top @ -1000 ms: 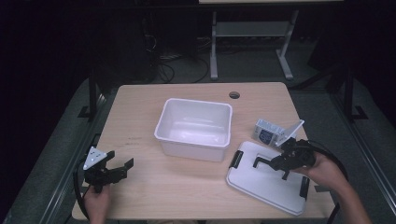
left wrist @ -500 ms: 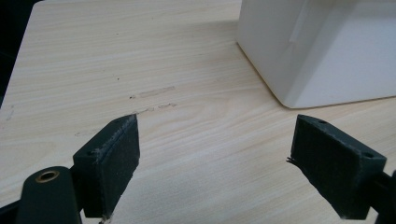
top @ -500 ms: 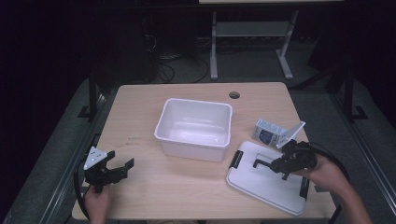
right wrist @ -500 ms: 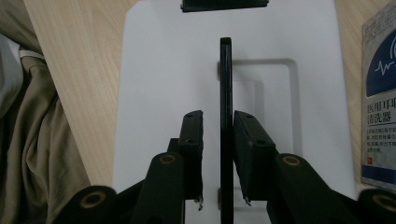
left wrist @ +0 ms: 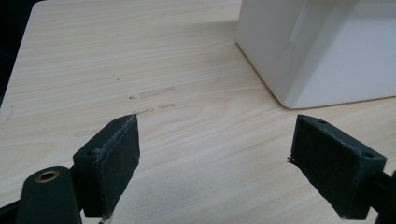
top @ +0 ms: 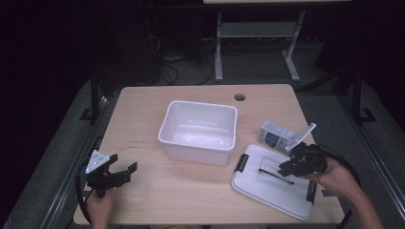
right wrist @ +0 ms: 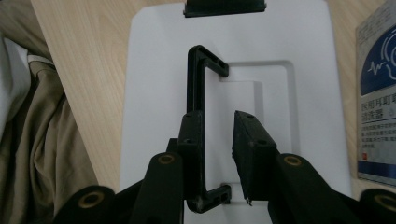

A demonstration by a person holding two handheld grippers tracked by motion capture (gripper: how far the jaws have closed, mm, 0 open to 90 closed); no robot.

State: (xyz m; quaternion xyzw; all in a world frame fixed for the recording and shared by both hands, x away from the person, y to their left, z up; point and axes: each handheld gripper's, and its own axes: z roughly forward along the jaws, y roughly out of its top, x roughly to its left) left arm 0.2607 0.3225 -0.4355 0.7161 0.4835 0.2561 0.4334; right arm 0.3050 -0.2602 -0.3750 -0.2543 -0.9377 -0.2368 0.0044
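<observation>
A pale wood-grain surface (top: pixel 200 191) stood in a dark room. A white plastic tub (top: pixel 200 130), rectangular with rounded corners, sat at its middle. Near the right front edge lay a flat white lid (top: pixel 272 183) with a black bar handle (right wrist: pixel 198 121). The right gripper (right wrist: pixel 219 140) hovered over it, jaws partly closed, one pad against the handle and the other apart. Beside the lid lay a small printed box (top: pixel 274 135). The left gripper (left wrist: pixel 215 154) held its jaws wide open and empty, near the tub.
</observation>
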